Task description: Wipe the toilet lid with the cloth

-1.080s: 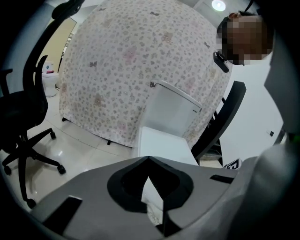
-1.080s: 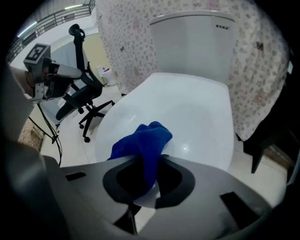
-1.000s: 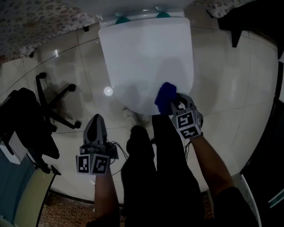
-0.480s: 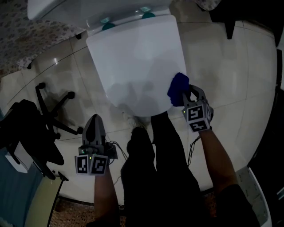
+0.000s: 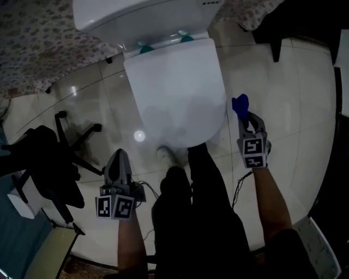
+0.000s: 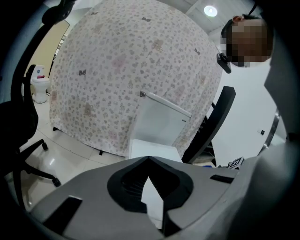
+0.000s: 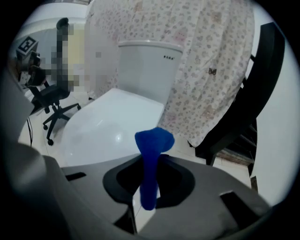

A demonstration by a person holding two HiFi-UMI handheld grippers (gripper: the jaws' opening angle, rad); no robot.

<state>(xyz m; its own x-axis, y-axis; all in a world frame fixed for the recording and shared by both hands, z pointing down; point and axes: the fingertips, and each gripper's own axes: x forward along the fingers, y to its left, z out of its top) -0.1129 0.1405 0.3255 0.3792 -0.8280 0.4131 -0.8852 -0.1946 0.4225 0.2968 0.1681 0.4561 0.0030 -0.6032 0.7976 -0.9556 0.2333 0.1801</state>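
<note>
Glossy tiles [image 5: 305, 109] surround the toilet lid [image 5: 177, 87]; beside it the right gripper [image 5: 246, 116] pinches the blue cloth [image 5: 240, 103] between its jaws; the left gripper [image 5: 118, 157] is closed, empty.

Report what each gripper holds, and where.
Right gripper pinches the blue cloth by its narrow middle, with the bunched end free beyond the jaws. Left gripper: shut, empty.

The white ceramic cistern [image 5: 136, 16] runs off the top edge of the head view, and the black wheeled office chair [image 5: 43, 158] is cut by the left edge. Dark trouser legs [image 5: 196, 218] hide part of the front rim of the white plastic toilet lid [image 5: 177, 82]. Only the tip of the crumpled blue cloth [image 5: 240, 103] shows past the right hand-held gripper [image 5: 244, 115]. In the left gripper view, the grey left hand-held gripper [image 6: 147, 158] covers most of that lid. The cistern's small dark marks are unreadable.
</note>
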